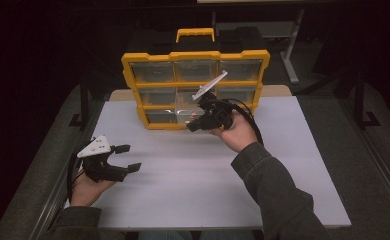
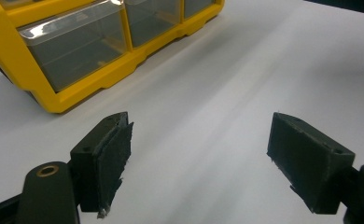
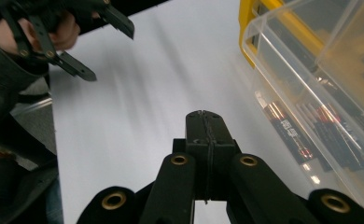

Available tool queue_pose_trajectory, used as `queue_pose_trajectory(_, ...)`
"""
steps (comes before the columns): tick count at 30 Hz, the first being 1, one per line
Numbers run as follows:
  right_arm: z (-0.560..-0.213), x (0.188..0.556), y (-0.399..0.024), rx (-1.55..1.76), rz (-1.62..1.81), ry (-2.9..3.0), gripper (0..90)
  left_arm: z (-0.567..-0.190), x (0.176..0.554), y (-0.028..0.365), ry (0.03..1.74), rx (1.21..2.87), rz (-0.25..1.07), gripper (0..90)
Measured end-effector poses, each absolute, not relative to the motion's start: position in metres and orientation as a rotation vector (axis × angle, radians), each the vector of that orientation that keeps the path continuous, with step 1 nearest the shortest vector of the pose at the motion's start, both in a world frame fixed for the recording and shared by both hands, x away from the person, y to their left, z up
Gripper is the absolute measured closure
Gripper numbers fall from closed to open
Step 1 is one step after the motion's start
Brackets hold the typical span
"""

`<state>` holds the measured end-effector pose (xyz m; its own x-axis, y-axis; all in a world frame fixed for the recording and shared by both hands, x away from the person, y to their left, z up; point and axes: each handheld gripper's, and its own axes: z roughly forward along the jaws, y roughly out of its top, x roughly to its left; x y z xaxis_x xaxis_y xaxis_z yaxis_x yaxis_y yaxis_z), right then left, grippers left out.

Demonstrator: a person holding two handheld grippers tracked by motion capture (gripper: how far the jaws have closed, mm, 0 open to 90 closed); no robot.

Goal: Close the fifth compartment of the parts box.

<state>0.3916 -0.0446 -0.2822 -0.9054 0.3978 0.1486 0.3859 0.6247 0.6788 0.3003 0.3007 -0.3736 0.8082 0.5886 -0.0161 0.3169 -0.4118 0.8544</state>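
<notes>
A yellow organizer (image 1: 195,56) with clear drawers stands at the back of the white table (image 1: 193,175). My right gripper (image 1: 193,126) is at its bottom row, jaws shut with nothing between them. In the right gripper view the shut jaws (image 3: 203,115) point across the table beside a clear drawer (image 3: 311,93) that holds several red-and-black batteries (image 3: 287,130). My left gripper (image 1: 126,157) rests low at the table's left, jaws wide open and empty. The left gripper view shows its two pads (image 2: 110,154) spread apart above bare table, with the organizer (image 2: 45,88) to the upper left.
The organizer has a yellow handle (image 1: 195,33) on top and dark surroundings behind it. The table's front edge (image 1: 193,227) lies close to the person's sleeves. White tabletop stretches between the two grippers.
</notes>
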Motion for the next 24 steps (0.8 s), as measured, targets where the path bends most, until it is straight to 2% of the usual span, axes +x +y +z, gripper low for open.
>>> queue_pose_trajectory(24,-0.285,0.411,-0.042,0.685,1.134,2.806,89.3,-0.374,0.3,0.3,0.676,2.032,0.357,20.8)
